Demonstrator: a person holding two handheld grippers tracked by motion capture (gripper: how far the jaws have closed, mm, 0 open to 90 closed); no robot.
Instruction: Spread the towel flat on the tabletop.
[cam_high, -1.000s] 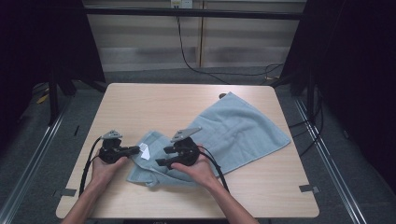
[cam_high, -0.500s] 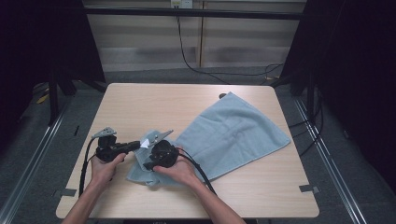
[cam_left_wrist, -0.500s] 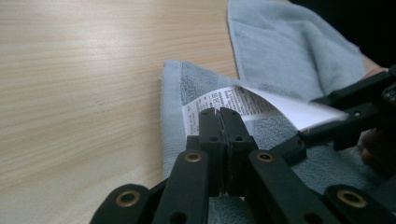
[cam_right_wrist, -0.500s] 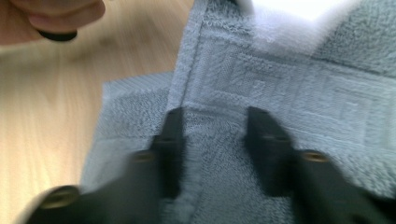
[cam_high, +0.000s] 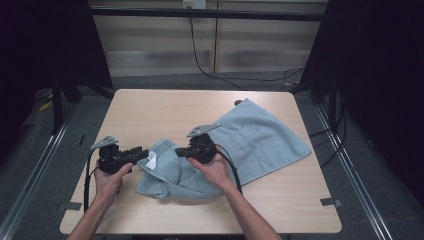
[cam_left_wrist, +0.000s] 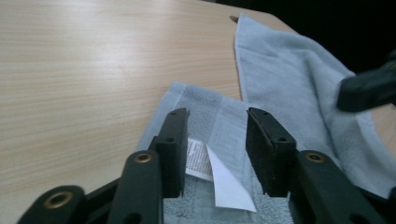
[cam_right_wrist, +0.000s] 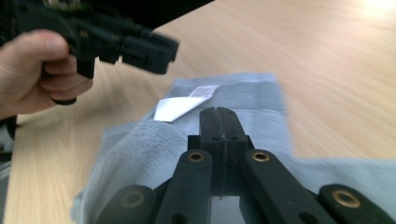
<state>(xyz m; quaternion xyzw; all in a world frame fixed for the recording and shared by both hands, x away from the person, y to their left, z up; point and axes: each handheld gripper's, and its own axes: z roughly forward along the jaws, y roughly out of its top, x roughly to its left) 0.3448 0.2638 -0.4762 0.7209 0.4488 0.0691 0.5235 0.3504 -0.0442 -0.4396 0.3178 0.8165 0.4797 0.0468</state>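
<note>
A light blue towel (cam_high: 260, 140) lies across the wooden table (cam_high: 150, 115), spread flat at the right and bunched into folds at its left end. A white tag (cam_high: 151, 160) sticks out of the left corner. My left gripper (cam_high: 144, 152) is open just over that corner, and in the left gripper view (cam_left_wrist: 217, 114) its jaws stand either side of the tag (cam_left_wrist: 224, 182). My right gripper (cam_high: 186, 151) is over the folded part, pointing left. Its jaws (cam_right_wrist: 218, 112) are shut with no cloth seen between them, above the towel (cam_right_wrist: 252, 98) and short of the tag (cam_right_wrist: 180, 105).
Bare tabletop lies behind and to the left of the towel. Tape marks sit near the front corners (cam_high: 72, 205) (cam_high: 330, 202). A small dark object (cam_high: 238, 103) rests at the towel's far corner. Black cables trail from both grippers.
My right gripper swung left over the bunched towel, then came back right and a little farther from me. The left gripper shifted slightly and stays by the tag corner.
</note>
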